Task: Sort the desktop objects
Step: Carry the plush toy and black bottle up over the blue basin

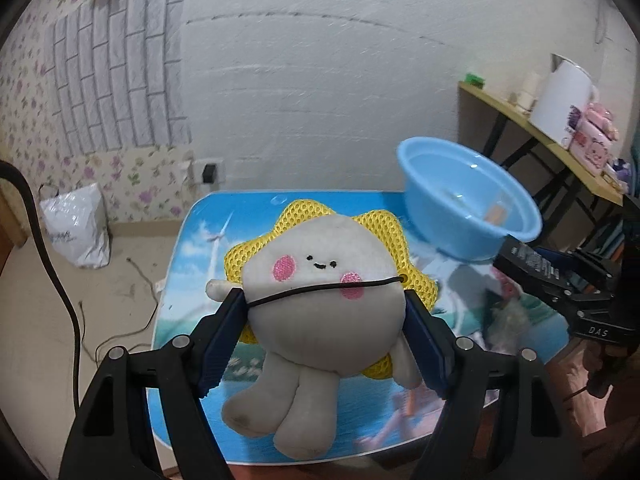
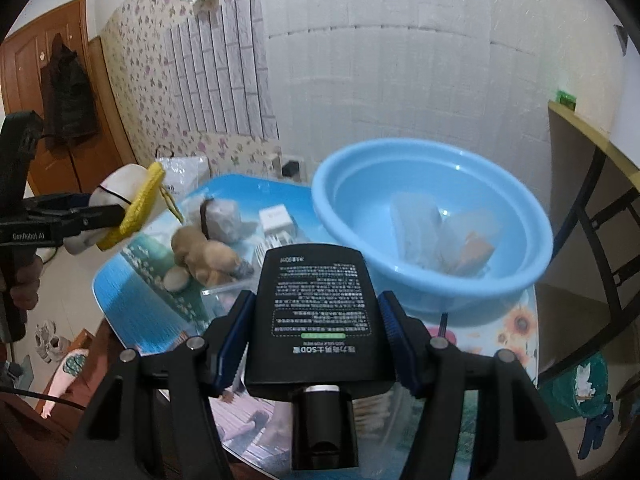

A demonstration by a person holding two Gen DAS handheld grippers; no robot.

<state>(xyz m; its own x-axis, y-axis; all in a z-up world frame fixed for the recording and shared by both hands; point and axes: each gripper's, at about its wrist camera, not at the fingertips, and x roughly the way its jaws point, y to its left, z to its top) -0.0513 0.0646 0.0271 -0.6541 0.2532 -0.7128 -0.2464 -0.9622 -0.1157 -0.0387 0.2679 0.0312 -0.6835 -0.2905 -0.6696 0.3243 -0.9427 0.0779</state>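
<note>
Sorting under way, with one item in each gripper and more left on the table.

The left gripper (image 1: 324,312) is clamped on the plush toy (image 1: 316,280) at centre frame, lifted clear of the table (image 1: 192,240); the right gripper (image 2: 316,328) is clamped on a black tube (image 2: 316,312) at lower centre. The blue basin (image 2: 432,216), right of centre, already holds some wrapped items. A brown plush (image 2: 208,256), a grey bundle (image 2: 224,220) and a white charger (image 2: 276,220) remain unsorted on the table, left of centre.

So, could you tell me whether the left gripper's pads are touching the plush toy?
Touching. The left wrist view shows the left gripper with both blue pads pressed against the sides of the plush toy, which hangs clear above the table.
</note>
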